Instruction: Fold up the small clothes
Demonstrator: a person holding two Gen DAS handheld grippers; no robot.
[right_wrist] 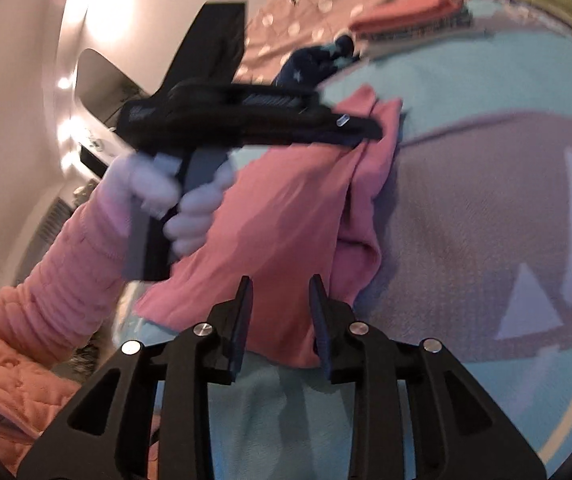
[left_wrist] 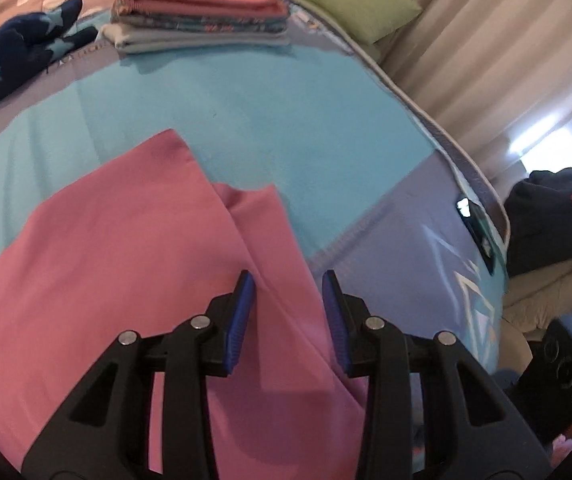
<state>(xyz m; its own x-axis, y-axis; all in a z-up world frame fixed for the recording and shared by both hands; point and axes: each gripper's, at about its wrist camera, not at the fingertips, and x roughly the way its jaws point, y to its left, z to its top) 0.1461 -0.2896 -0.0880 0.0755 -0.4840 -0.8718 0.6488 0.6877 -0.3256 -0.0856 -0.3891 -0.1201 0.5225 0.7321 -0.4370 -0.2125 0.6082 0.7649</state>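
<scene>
The pink garment (left_wrist: 133, 264) is spread on the bed cover (left_wrist: 269, 120), part folded, with a raised fold running down its middle. The left gripper (left_wrist: 288, 312) is held over the garment's near right part with its jaws apart and nothing clamped between them. The right gripper (right_wrist: 279, 320) is likewise seen with its jaws apart, poised at the garment's near edge and gripping nothing. In the right wrist view the left gripper is seen from the side, its tip over the garment's far end (too blurred to tell whether cloth is touched).

For the fold to be done well, an edge of the garment should probably be pinched cleanly by each gripper, the cloth lifted evenly, and the flap laid flat so that no crease is trapped beneath.

Beyond the garment, a stack of folded clothes (left_wrist: 201, 12) is seen, and to the stack's left a navy star-patterned item (left_wrist: 21, 56). Faint lettering is printed on the cover near that item, but it cannot be read.
</scene>
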